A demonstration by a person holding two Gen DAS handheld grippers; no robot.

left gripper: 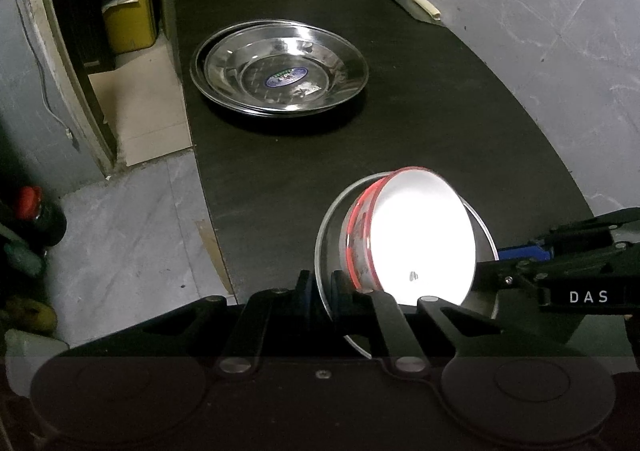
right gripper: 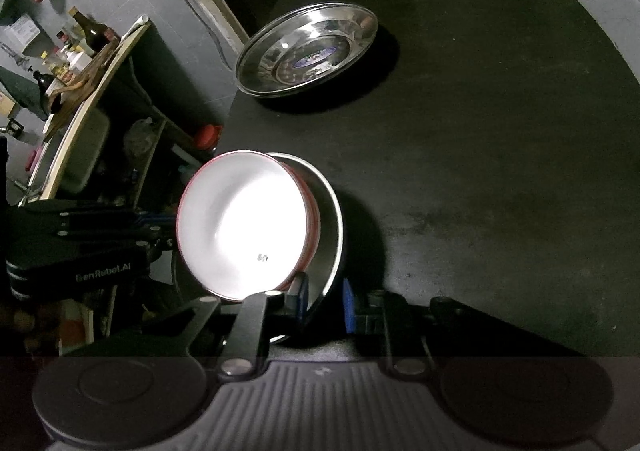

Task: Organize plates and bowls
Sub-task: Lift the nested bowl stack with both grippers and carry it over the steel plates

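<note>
In the left wrist view the left gripper [left gripper: 322, 291] sits at the lower middle of the frame with its fingers drawn together on the thin rim of a steel bowl [left gripper: 330, 227], one blue-padded finger on each side of the metal edge. A white bowl [left gripper: 420, 239] with a red band around its outside sits nested inside the steel bowl, and the pair is tipped so the white inside faces the lower right of the frame. The right gripper [left gripper: 516, 255] reaches in from the right edge of the same view and meets the far side of the steel bowl's rim. In the right wrist view the right gripper [right gripper: 326, 301] is at the lower middle; the steel bowl's [right gripper: 332, 219] rim runs between its two blue pads, which stand close to the metal, the left one against it and the right one just beside it. The white bowl [right gripper: 240, 223] fills the centre left of this frame, and the left gripper [right gripper: 160, 231] comes in from the left edge at its far side. Both bowls are over the near end of a dark table [left gripper: 440, 111]. Higher in both frames, well apart from the bowls, two steel plates [left gripper: 280, 71] lie stacked on the table, the top one bearing a blue oval sticker [left gripper: 287, 76].
</note>
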